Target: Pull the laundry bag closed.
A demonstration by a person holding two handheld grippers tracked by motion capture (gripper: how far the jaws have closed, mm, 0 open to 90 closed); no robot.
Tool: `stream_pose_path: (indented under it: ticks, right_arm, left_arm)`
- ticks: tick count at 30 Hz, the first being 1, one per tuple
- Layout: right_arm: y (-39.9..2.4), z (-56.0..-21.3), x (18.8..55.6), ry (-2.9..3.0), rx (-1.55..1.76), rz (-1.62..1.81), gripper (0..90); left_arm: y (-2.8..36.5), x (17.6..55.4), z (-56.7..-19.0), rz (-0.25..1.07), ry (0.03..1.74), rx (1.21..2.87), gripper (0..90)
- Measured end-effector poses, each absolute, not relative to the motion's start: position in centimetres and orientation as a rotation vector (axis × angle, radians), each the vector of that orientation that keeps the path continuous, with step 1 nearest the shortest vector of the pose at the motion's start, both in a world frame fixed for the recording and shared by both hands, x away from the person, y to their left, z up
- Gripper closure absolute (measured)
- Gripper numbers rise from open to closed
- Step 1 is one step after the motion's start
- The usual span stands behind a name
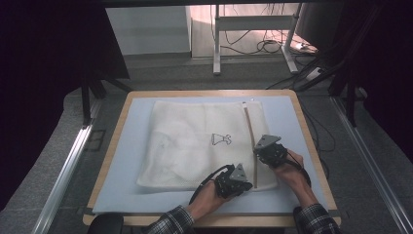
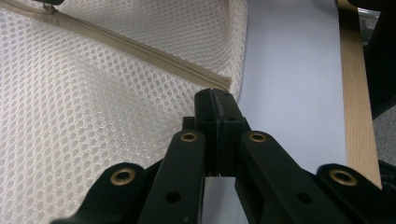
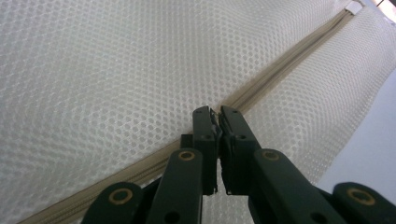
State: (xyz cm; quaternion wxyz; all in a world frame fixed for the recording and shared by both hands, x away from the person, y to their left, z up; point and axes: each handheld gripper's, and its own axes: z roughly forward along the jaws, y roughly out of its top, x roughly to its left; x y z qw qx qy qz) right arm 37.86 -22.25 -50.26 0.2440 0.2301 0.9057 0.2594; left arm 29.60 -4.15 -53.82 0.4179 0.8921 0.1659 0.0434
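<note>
Mesh bag (image 1: 195,141): black dress pictogram (image 1: 221,139) (no readable writing); beige zipper (image 1: 251,141).

plaid sleeves; each black tool (image 1: 245,185) (image 1: 260,152) has brass-ringed holes, a grey plate, a black cable.

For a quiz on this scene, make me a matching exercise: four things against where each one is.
Things:
1. mesh bag
2. zipper
3. left gripper
4. right gripper

Places:
A. at the zipper's near end, by the bag's near edge
B. flat on the pale blue mat
C. along the bag's right side, running near to far
D. on the zipper partway along, jaws closed

Pairs: 1-B, 2-C, 3-A, 4-D
</note>
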Motion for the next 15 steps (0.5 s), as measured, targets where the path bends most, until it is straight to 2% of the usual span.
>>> stream_pose_path:
  ticks: [15]
  right_arm:
    - [-21.9,-50.3,39.1,2.468,0.619,0.682,84.2]
  left_arm:
    - [-4.1,29.6,-53.8,0.116,0.403,2.249,89.9]
